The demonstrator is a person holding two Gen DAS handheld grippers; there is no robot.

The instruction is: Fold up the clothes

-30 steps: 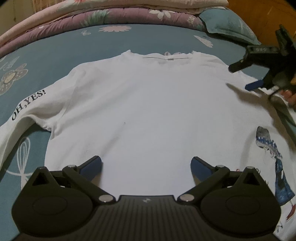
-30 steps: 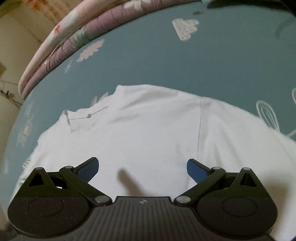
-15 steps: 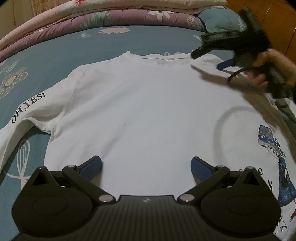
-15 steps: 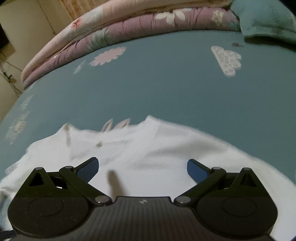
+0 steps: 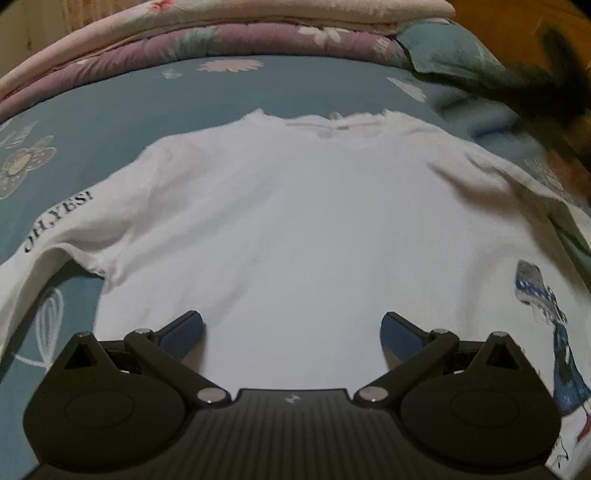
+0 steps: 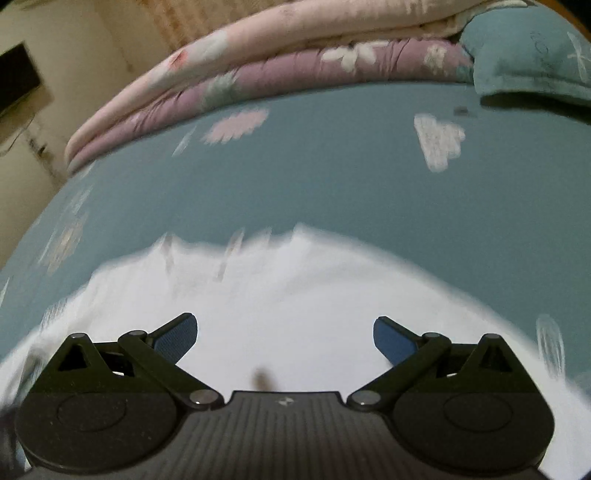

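On the bed (image 5: 110, 122), a white long-sleeved shirt (image 5: 295, 221) lies spread flat with its collar (image 5: 332, 123) toward the stacked quilts (image 5: 221, 33) and its hem nearest the left gripper (image 5: 291, 332). The flat layout appears intended to expose sleeves and side edges for folding. The sleeve lettered "OH,YES!" (image 5: 55, 225) extends to the left; a printed figure (image 5: 554, 332) shows on the cloth at the right edge.

The left gripper hangs above the lower body of the shirt. Its jaws stand wide apart and hold nothing; white cloth fills the gap between them, with no visible contact.

The right gripper (image 6: 284, 336) faces the collar end, and its view is motion-blurred. Its jaws are likewise spread and empty. The shirt's shoulder region (image 6: 295, 295) lies below and ahead of them, with bare blue sheet beyond. Judged from this layout, no fold has been made yet.
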